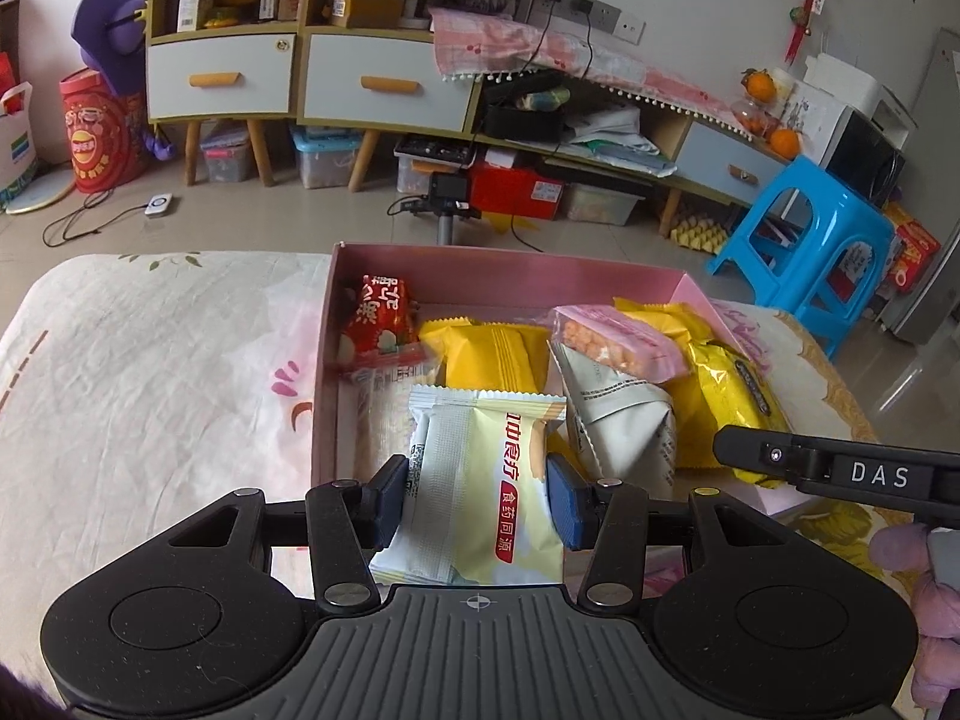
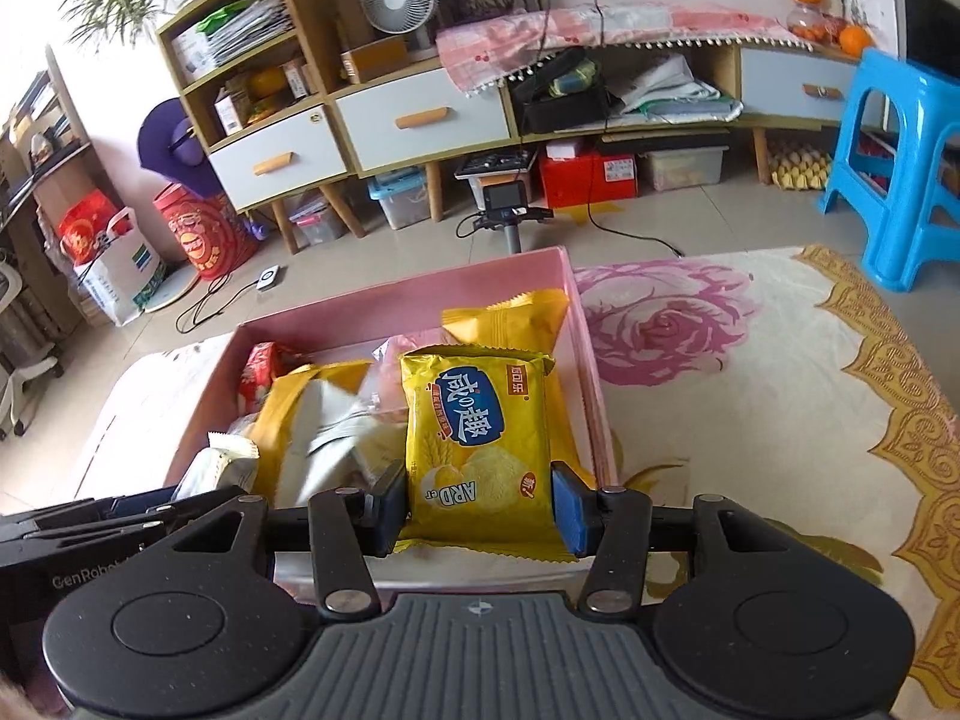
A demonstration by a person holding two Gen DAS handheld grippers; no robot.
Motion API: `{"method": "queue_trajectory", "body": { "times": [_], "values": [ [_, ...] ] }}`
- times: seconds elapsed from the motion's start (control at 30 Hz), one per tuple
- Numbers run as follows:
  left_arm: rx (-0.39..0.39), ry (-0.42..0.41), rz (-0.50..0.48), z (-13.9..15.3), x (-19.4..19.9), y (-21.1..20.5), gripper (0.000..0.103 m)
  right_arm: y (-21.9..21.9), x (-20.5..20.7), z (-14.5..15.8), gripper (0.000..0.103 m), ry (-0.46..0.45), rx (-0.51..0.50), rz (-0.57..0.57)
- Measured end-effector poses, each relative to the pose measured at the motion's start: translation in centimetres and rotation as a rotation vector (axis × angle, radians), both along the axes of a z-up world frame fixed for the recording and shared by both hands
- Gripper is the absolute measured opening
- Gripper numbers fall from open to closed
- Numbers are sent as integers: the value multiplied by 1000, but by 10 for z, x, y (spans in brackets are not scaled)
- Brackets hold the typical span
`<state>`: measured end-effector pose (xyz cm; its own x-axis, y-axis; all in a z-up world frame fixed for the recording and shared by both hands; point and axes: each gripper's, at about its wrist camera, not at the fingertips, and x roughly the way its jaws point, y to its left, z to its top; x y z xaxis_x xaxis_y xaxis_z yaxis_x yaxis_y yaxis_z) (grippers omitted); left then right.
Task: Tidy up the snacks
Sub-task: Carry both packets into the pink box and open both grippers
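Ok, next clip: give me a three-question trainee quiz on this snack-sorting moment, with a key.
1. True or false: the left claw is empty.
2. Which packet does the right claw grip? A) a red packet B) the yellow cracker packet C) a blue packet
3. Fill in: the snacks are being gathered in a ____ box on the floral cloth.

Key:
1. False: it is clamped on the pale white-and-yellow packet.
2. B
3. pink
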<state>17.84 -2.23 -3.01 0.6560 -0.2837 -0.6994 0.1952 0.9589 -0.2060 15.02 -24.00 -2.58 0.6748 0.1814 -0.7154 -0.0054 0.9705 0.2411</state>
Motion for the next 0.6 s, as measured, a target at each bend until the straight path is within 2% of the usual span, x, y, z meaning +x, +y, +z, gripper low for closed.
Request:
{"method": "queue_trajectory", "body": {
  "times": [0.27,0.4,0.6],
  "values": [
    [5,-28,5,-7,11,-2,46,-1,4,-9,40,-22,-7,29],
    [-23,-92,31,-10,8,-2,46,3,6,-14,40,-28,-17,41],
    [-14,-95,27,-12,7,-5,47,3,8,-13,40,-39,-7,50]
  ]
}}
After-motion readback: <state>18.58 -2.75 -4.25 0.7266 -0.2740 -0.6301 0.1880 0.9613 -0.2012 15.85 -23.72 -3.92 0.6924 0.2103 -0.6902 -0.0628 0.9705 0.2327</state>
